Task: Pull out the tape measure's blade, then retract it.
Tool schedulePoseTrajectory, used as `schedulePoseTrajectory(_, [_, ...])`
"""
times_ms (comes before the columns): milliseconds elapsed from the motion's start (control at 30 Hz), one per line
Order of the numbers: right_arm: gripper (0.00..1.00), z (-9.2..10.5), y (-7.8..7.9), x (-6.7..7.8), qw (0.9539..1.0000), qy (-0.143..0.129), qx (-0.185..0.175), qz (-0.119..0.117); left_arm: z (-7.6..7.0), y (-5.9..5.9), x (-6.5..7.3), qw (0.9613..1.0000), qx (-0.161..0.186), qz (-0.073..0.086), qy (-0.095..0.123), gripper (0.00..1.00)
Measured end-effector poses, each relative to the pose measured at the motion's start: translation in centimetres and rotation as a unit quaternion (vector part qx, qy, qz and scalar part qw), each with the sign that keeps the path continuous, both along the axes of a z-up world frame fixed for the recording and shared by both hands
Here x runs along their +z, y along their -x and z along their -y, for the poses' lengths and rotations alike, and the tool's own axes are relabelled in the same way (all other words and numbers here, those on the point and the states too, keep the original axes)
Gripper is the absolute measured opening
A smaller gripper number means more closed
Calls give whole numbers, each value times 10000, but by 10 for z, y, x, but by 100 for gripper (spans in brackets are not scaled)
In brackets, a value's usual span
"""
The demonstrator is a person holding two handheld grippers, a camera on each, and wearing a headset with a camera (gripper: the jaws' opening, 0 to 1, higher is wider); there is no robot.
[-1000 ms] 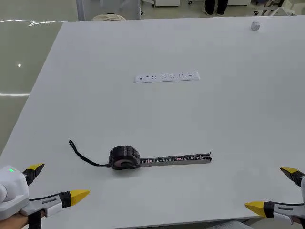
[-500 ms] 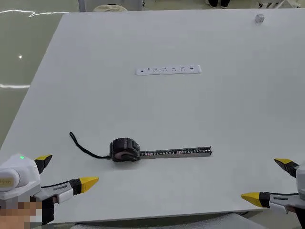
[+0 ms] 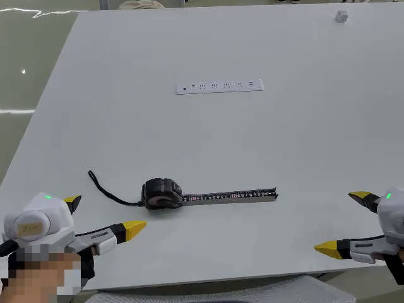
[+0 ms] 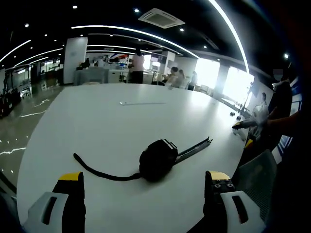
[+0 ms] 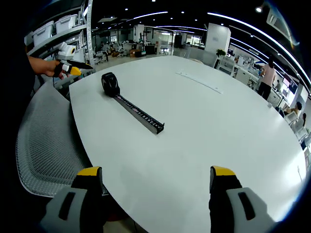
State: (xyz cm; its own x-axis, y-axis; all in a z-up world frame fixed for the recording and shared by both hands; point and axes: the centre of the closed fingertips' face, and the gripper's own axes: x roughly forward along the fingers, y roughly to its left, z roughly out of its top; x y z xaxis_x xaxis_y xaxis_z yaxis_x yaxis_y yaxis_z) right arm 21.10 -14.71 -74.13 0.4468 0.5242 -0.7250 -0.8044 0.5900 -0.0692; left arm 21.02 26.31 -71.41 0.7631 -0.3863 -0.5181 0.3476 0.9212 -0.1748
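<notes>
A black tape measure [image 3: 162,193] lies on the white table [image 3: 303,126]. Its blade [image 3: 230,196] is drawn out to the right and lies flat, and a black wrist strap [image 3: 107,189] trails to the left. My left gripper [image 3: 104,214] is open near the front edge, just short of the case and to its left. In the left gripper view the case [image 4: 158,158] sits between the yellow-tipped jaws of that gripper [image 4: 144,177], not touched. My right gripper [image 3: 343,222] is open at the front right, well off the blade's end. The right gripper view shows the blade [image 5: 138,112] ahead of that gripper [image 5: 156,171].
A white power strip [image 3: 219,86] lies flat across the middle of the table. A small grey object [image 3: 341,16] sits at the far right corner. A mesh chair back [image 5: 43,141] stands against the near table edge. People stand in the room beyond.
Both grippers have come forward over the table's front edge, the left one closer to the case. The tape measure and its drawn-out blade lie as before. The head camera has shifted.
</notes>
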Motion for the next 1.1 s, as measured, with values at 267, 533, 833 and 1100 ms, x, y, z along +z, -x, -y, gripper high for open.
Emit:
schedulePoseTrajectory(267, [90, -15, -13, 4, 9958, 433, 806, -80, 22, -6, 0, 10000, -35, 26, -30, 100])
schedulePoseTrajectory(533, [86, -30, -42, 15, 9898, 575, 1297, -120, 34, -10, -6, 9999, -17, 48, -103, 100])
schedulePoseTrajectory(833, [78, -43, -61, 9, 9752, 961, 1967, -312, 37, -22, -8, 9990, 286, 211, -272, 100])
schedulePoseTrajectory(1100, [68, -64, -65, -1, 9609, 1160, 2465, -487, 41, -32, -5, 9976, 459, 333, -403, 100])
